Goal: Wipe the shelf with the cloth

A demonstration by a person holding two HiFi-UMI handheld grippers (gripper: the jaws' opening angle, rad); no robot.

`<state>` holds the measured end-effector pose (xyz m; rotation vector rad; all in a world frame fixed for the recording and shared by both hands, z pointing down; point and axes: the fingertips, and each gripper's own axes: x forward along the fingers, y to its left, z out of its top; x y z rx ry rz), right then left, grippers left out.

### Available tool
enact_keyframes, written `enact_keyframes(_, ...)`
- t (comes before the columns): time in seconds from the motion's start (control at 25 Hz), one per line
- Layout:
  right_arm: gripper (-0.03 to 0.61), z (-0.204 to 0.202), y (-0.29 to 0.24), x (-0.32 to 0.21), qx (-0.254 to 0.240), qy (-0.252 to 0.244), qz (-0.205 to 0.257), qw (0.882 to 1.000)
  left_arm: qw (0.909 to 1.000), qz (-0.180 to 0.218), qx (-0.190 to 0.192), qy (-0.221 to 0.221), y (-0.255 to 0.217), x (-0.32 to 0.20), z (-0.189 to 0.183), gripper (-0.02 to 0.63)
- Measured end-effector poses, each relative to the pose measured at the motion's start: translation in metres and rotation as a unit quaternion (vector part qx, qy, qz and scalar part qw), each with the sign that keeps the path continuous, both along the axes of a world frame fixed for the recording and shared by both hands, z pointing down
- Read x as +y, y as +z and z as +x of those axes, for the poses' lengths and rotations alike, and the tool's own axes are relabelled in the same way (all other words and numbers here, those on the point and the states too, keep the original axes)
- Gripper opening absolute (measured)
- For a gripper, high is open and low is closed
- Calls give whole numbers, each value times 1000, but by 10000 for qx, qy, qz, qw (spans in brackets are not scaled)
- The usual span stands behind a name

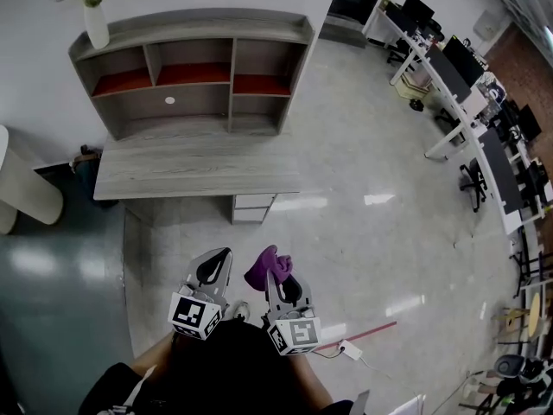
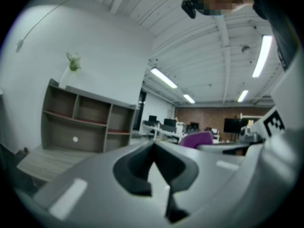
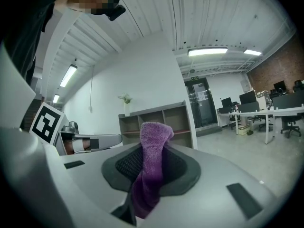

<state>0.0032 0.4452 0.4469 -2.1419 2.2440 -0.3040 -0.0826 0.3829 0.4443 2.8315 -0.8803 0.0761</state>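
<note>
Open-plan office with a pale glossy floor (image 1: 371,232); rows of workstations (image 1: 449,76) run down the upper right of the head view. Wood-grain shelf (image 1: 190,72) sits upper left against the white wall, on the back of a matching desk (image 1: 194,171), with a white vase (image 1: 96,26) holding a plant on the shelf's top left corner. The upper compartments have red floors; the lower bays look bare apart from a small white round mark on the back panel. Both tools are low in the frame, centre-left, close to the person's body and well apart from the shelf. Left hand-held gripper (image 1: 214,268): in its own view the jaws (image 2: 153,148) meet at the tips with nothing pinched between them; the shelf (image 2: 80,122) is at the left of that view and the cloth (image 2: 194,139) shows as a purple patch right of centre. Right hand-held gripper (image 1: 283,288): jaws clamped on the purple cloth (image 1: 268,266), which bunches up out past the tips toward the shelf side. In the right gripper view the cloth (image 3: 148,179) runs as a folded strip up between the closed jaws (image 3: 153,148) and stands above them, with the shelf (image 3: 156,120) behind it at centre. A white power strip (image 1: 350,350) and a thin red strip (image 1: 367,331) lie on the floor just right of the right hand-held gripper.
</note>
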Motion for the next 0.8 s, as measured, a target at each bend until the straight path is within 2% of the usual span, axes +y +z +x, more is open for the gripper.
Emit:
enact_keyframes(0.36,71,34,8,-18,-40,-285,36,9996,9996,26,-160,-234,8,-5,31,5)
enact_keyframes(0.56,71,44,8,-45,-14,-334,56,9994,9992,3,-119,-394,13,-35,37,5)
enact_keyframes(0.8,71,60,16,-93,-8,-179,14,9998,9992,5,-108,-385,21,-88,47,5)
